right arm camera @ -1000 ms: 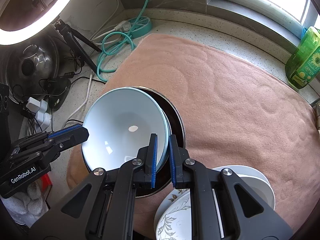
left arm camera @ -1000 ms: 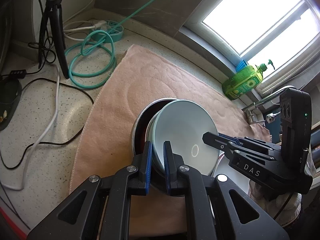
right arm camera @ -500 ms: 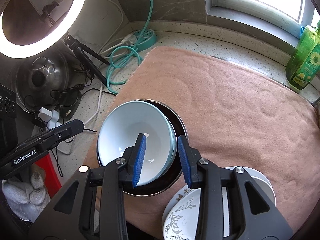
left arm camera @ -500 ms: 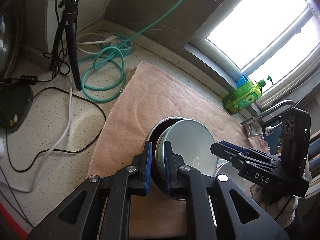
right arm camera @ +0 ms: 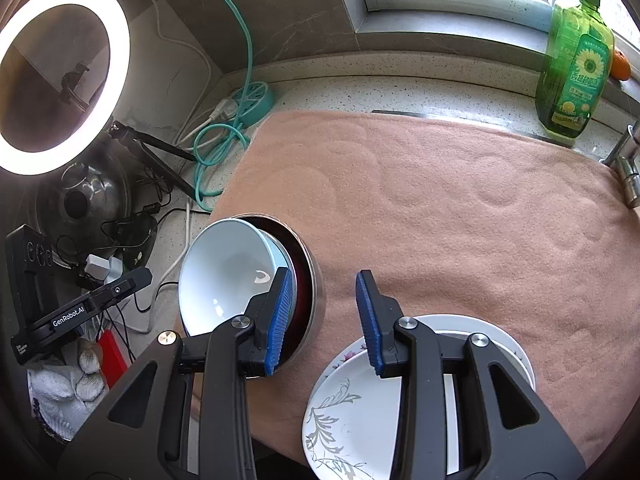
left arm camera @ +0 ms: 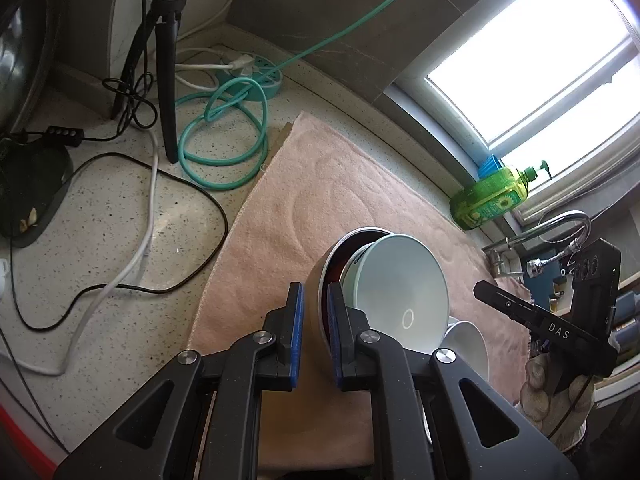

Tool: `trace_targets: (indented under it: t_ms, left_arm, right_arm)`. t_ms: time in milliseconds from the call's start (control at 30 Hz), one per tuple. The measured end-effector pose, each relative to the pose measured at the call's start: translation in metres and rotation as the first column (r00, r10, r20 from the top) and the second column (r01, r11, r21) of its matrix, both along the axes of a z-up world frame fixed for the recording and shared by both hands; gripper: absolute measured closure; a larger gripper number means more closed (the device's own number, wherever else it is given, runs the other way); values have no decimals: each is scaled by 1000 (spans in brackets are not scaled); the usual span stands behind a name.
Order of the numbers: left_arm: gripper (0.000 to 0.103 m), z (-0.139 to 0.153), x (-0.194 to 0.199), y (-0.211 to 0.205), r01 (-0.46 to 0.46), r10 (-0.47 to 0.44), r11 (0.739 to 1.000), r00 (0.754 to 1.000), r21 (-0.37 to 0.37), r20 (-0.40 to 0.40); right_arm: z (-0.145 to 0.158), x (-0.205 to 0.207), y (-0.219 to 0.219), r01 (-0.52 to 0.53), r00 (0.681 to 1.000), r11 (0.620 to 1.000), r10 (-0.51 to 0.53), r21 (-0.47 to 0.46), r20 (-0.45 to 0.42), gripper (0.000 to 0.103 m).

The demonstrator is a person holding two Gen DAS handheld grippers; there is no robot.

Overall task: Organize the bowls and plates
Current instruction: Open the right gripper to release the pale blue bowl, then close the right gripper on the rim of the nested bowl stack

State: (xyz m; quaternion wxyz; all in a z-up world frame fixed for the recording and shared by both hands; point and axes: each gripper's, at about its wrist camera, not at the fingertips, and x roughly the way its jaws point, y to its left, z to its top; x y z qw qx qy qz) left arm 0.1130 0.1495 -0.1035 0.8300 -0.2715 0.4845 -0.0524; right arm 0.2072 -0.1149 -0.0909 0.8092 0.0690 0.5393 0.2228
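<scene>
Landmark throughout: the pink towel [right arm camera: 460, 208] spread over the speckled counter; near the towel's left front corner, a steel-walled bowl [left arm camera: 320, 280] with a dark red inside, tipped up on edge; nested in it, a pale blue bowl [left arm camera: 400, 296], mouth turned toward the right-hand side.

Left gripper [left arm camera: 315, 336] narrowed onto the steel bowl's near rim, one blue pad outside the wall and one inside, apparently bearing the weight of the tilted pair; right gripper [right arm camera: 323, 316] spread wide and holding nothing, left finger just in front of the pale blue bowl's rim, right finger over bare towel.

At the towel's front edge, right of the bowls: a flower-patterned plate [right arm camera: 352, 412] lying on a plain white plate [right arm camera: 516, 356], directly under the right gripper.

Deciding relation, as judged: plate stack below and slightly right of the open right gripper, far nearer to it than to the left; flat discs with no long axis, so approach best made across the near rim; bowls up and to the left, already taken by the left gripper.

Likely next: set the nested bowls down level on the towel, then bring the plates alongside; risk of the blue bowl sliding out while tipped.

Beyond the towel's far right corner, a green dish-soap bottle [right arm camera: 572, 60]; off its left edge, a coiled teal cable [left arm camera: 220, 140].
</scene>
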Motion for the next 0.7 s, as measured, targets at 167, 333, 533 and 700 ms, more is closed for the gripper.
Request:
trace_targets:
  t_ms: [167,333,533,700]
  left_arm:
    - [87,-7,2,-5,14,-15,1000,1000,-10,-14]
    - [87,-11,4,-11,35,-35,999,999,-9,-19]
    - [87,-17,5,-13,39,-40,999,999,-15,-31]
    - [87,-20,6,-15,39,-39,999,998,-17,-39]
  right_arm:
    - [-20,2,-9,20,997,999,-18,32,-69,69]
    - [-36,4,-10,32,991,997,-22,73,-135,69]
    - [-47,5,-8,42,985,995,-26,91,-169,69]
    - [-50,6,-4,37,983,995,-19,95,-181,78]
